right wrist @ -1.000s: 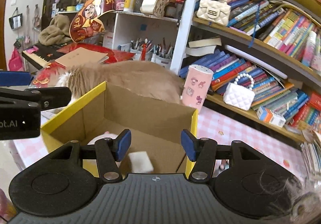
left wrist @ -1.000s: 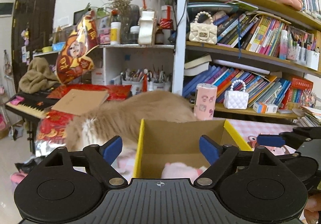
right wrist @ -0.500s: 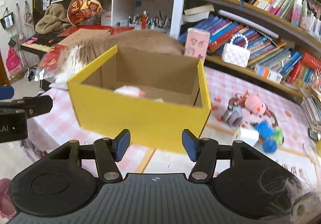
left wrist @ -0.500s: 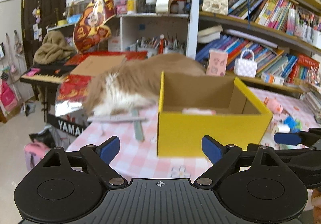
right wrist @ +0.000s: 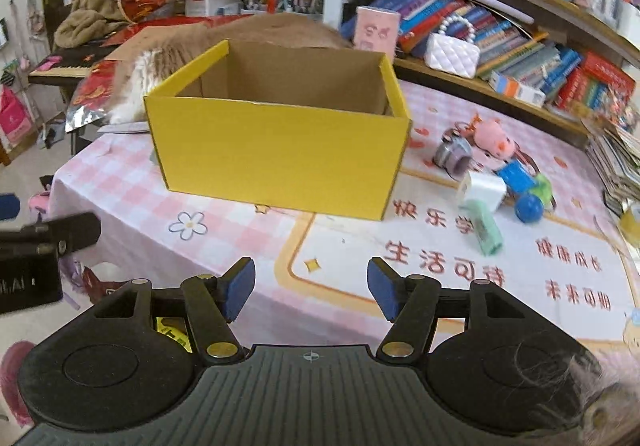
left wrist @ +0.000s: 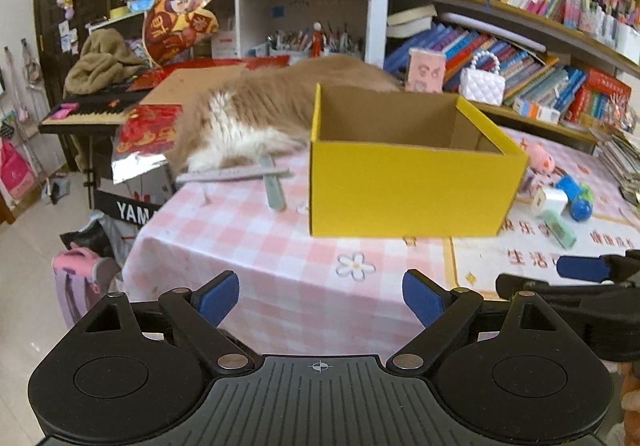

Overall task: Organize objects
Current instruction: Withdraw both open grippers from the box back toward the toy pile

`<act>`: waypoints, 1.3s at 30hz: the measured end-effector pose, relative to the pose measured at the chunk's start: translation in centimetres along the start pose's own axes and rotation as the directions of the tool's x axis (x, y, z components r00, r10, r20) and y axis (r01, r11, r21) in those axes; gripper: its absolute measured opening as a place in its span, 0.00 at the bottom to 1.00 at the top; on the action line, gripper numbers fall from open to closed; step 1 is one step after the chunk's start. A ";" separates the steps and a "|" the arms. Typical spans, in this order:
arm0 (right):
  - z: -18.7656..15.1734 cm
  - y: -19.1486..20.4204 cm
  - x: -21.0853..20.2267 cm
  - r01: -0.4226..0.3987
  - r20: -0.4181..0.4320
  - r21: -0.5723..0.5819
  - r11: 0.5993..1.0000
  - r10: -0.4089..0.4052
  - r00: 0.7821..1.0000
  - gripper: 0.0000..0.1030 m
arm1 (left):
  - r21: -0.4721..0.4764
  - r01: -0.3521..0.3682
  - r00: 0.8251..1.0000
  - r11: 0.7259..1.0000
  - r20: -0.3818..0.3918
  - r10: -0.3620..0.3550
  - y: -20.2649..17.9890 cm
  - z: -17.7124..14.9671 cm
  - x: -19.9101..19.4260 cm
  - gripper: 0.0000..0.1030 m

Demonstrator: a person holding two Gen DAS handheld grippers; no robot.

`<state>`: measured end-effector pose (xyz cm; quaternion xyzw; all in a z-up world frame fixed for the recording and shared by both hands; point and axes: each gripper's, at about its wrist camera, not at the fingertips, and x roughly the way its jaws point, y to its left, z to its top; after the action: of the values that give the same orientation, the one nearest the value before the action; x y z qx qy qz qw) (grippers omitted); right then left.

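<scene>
Pink checked tablecloth (right wrist: 132,182) holds a yellow box (right wrist: 280,150) and toys (right wrist: 500,174). Left gripper (left wrist: 320,298) gapes empty; right gripper (right wrist: 311,288), empty, is opening. Grab one toy gently.

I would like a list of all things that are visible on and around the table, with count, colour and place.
box: one, yellow, open top, middle of table.
tablecloth: one, pink check, covers table.
cat: one, tan and white, lying behind box.
plush pig: one, pink, right of box.
white block: one, right of box.
green case: one, pale green, in front of white block.
blue toy: one, blue and green, right of white block.
white handbag: one, on lower shelf.
keyboard: one, black, left of table.
left gripper: one, black, blue pads, open.
right gripper: one, same colours, opening, nothing between its jaws.
</scene>
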<state>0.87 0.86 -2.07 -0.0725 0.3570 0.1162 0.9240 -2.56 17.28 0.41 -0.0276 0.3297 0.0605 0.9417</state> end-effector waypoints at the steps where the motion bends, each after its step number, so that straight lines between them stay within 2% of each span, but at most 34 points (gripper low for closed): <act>1: -0.2 -0.1 -0.1 0.007 -0.004 0.009 1.000 -0.007 1.000 0.59 | 0.007 0.005 1.000 1.000 -0.008 -0.005 -0.1 -0.2 0.0 0.89; 12: -2.1 -2.0 -1.2 0.092 -0.046 0.073 0.993 -0.089 0.995 0.63 | 0.050 0.084 0.995 0.995 -0.055 -0.081 -2.0 -0.9 0.2 0.89; 20: -3.0 -4.7 -1.8 0.171 -0.068 0.139 0.975 -0.163 0.984 0.65 | 0.117 0.166 0.984 0.979 -0.078 -0.158 -5.0 -0.4 1.3 0.89; 30: -4.1 -10.3 -1.8 0.282 -0.123 0.255 0.925 -0.258 0.958 0.65 | 0.206 0.264 0.963 0.942 -0.113 -0.245 -10.6 0.5 3.3 0.89; 39: -3.8 -16.0 -0.7 0.323 -0.151 0.293 0.900 -0.290 0.945 0.66 | 0.233 0.312 0.948 0.921 -0.145 -0.284 -16.1 1.8 5.6 0.89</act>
<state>2.22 -15.43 -3.56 0.0142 0.4026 -0.0928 0.9105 5.01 2.06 -1.44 0.0394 0.3772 -0.1276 0.9165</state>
